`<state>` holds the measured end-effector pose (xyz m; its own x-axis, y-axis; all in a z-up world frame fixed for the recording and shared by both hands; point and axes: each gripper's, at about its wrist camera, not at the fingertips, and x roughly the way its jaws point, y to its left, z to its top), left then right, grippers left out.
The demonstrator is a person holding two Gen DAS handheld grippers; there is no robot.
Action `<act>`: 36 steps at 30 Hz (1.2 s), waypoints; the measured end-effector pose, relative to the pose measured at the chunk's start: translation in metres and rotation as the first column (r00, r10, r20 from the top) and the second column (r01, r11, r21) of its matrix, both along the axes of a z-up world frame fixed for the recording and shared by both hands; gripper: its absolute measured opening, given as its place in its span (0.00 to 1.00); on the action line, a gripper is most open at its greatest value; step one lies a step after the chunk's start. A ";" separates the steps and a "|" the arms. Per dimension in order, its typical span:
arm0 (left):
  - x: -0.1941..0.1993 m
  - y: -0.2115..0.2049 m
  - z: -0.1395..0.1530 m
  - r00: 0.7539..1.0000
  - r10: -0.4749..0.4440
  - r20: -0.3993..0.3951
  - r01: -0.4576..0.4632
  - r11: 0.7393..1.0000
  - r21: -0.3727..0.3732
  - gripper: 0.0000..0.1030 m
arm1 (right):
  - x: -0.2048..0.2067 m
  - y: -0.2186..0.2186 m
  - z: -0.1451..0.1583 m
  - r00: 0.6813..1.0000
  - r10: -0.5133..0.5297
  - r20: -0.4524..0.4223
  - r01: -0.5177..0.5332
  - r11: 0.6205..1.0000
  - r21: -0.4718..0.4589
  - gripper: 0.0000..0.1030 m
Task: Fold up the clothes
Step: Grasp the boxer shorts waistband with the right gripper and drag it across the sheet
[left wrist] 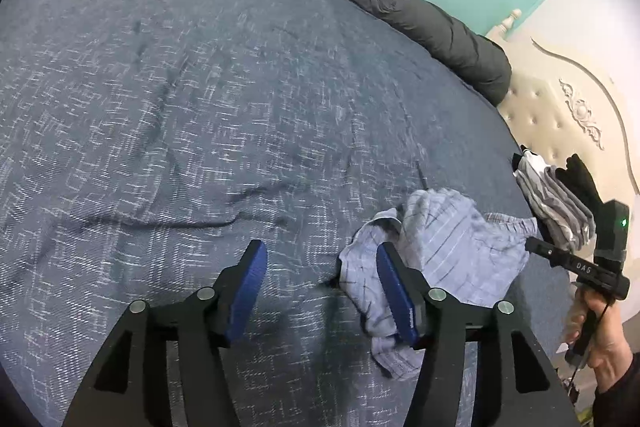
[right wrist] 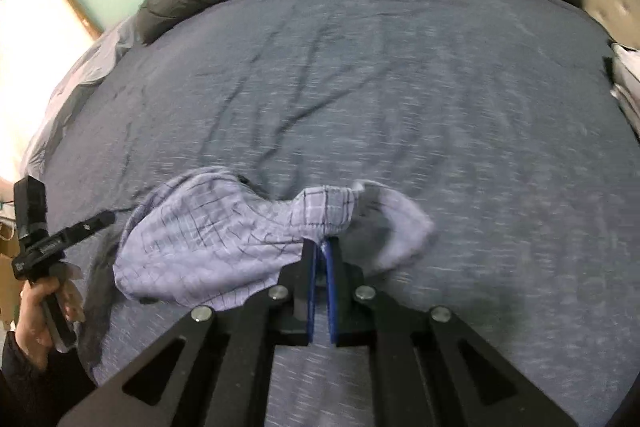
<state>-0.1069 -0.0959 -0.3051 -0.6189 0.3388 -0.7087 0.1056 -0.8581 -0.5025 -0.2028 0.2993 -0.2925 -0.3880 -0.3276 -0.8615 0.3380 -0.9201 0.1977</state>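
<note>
Lilac checked shorts (right wrist: 208, 243) lie crumpled at lower centre on the blue bed (right wrist: 400, 87). Right tongs (right wrist: 320, 247) clamp the waistband; left tongs (left wrist: 320, 287) gape beside. Spreading flat likely follows.

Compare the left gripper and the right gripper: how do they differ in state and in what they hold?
The left gripper is open with nothing between its jaws; the right gripper is shut on the checked shorts. The left hovers beside the shorts; the right pinches their waistband. Both have blue pads and black fingers, over the blue bedspread.
</note>
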 end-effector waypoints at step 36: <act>-0.047 0.113 0.015 0.964 -0.267 -0.011 0.267 0.963 -0.040 0.61 | 0.010 0.095 -0.033 0.995 -0.081 0.052 0.074 0.989 0.126 0.04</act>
<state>-0.1535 0.0175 -0.2898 -0.5211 0.4667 -0.7146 -0.1379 -0.8723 -0.4691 -0.1924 0.3942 -0.3254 -0.3574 -0.1882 -0.9148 0.2563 -0.9617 0.0977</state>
